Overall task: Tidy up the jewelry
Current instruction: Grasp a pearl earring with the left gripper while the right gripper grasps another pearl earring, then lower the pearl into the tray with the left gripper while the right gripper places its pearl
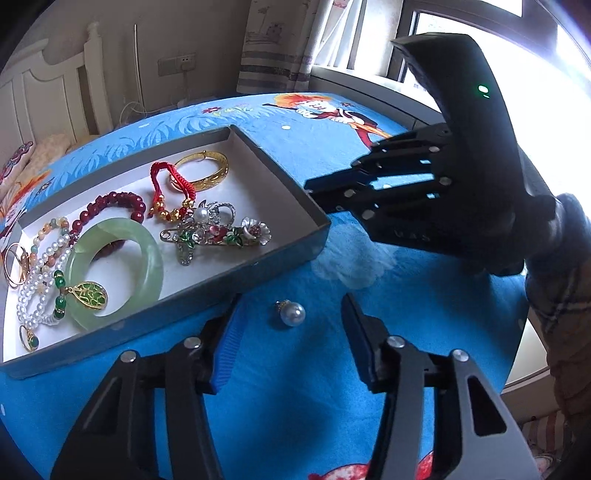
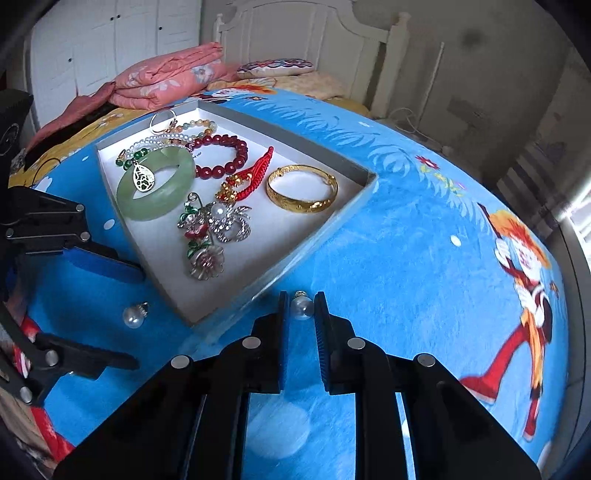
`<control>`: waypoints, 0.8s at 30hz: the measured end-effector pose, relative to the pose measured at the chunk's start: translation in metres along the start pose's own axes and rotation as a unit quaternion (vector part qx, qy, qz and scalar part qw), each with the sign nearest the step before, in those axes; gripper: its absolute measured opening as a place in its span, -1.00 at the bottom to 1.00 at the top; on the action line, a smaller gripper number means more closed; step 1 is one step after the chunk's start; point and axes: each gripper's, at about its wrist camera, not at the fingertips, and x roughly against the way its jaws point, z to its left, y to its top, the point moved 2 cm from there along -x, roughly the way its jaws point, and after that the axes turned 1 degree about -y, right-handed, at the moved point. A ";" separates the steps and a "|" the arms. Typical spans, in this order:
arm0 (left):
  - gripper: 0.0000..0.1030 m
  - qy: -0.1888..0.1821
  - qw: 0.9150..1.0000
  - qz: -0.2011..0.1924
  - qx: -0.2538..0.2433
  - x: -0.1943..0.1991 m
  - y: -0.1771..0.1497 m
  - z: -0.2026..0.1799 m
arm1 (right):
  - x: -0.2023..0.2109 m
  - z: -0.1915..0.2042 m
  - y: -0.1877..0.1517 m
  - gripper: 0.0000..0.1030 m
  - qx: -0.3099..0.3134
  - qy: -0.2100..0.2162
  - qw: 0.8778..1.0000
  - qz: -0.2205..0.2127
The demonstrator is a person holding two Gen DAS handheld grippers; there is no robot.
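Note:
Two pearl earrings lie on the blue blanket in front of a grey box (image 1: 280, 173) (image 2: 314, 236). One pearl earring (image 1: 291, 314) (image 2: 133, 315) rests between the blue pads of my left gripper (image 1: 291, 301) (image 2: 139, 318). That gripper is open, with its pads clear of the pearl. The other pearl earring (image 2: 302, 308) is pinched between the tips of my right gripper (image 2: 302, 295) (image 1: 317, 195), at the box's near corner; the left wrist view hides it. In the box lie a jade bangle (image 1: 114, 266) (image 2: 155, 192), a gold bangle (image 1: 201, 171) (image 2: 301, 188), bead bracelets, a red cord and brooches.
The blue cartoon blanket (image 2: 406, 221) covers a bed. A folded pink quilt (image 2: 166, 77) and a white headboard (image 2: 295, 33) stand behind the box. A bright window (image 1: 480, 44) is on the far side. A person's sleeve (image 1: 554, 295) holds the right gripper.

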 end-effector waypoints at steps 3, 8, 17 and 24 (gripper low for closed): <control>-0.32 0.002 1.000 -0.001 -0.007 0.000 -0.001 -0.003 | 0.010 0.000 -0.011 -0.65 -0.033 -0.003 0.999 0.001; -0.52 0.004 1.000 -0.005 -0.009 0.001 -0.003 -0.004 | 0.027 -0.006 -0.030 -0.65 -0.102 0.003 0.995 -0.013; -0.71 0.001 1.000 -0.012 0.001 0.003 -0.007 0.001 | 0.053 0.017 -0.040 -0.65 -0.134 0.004 0.989 -0.056; -0.71 0.002 0.999 -0.035 0.007 0.012 -0.010 0.004 | 0.060 0.030 -0.042 -0.65 -0.137 -0.001 0.988 -0.069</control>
